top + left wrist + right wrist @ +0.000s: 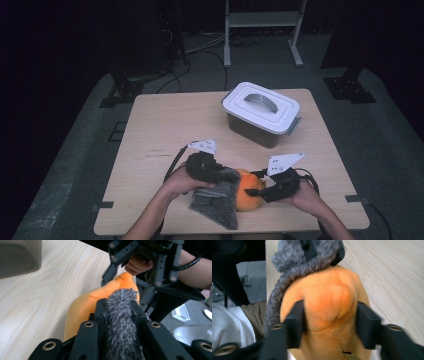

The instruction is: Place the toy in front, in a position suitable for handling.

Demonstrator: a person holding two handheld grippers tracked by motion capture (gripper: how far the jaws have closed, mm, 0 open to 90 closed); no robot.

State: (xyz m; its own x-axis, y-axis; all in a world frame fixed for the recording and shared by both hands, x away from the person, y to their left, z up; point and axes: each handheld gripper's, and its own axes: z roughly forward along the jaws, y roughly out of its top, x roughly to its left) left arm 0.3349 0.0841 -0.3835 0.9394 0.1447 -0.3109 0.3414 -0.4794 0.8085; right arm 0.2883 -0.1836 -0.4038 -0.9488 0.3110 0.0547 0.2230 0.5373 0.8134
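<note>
An orange plush lump (pixel 248 196) lies near the table's front edge, with a grey fuzzy cloth (pixel 216 202) against its left side. My left gripper (pixel 231 175) is shut on the cloth's upper edge. In the left gripper view the grey pile (pixel 121 315) is pinched between the jaws and the orange plush (pixel 87 302) sits just beyond. My right gripper (pixel 256 189) comes in from the right. In the right gripper view its jaws press both sides of the orange plush (pixel 329 297), and my right gripper (pixel 329 312) is shut on it. The grey cloth (pixel 287 262) hangs at the plush's far end.
A translucent box with a white handled lid (pixel 261 106) stands at the back right of the wooden table (pixel 165 125). Both forearms come in over the front edge. Beyond the table are cables and a white frame on the dark floor.
</note>
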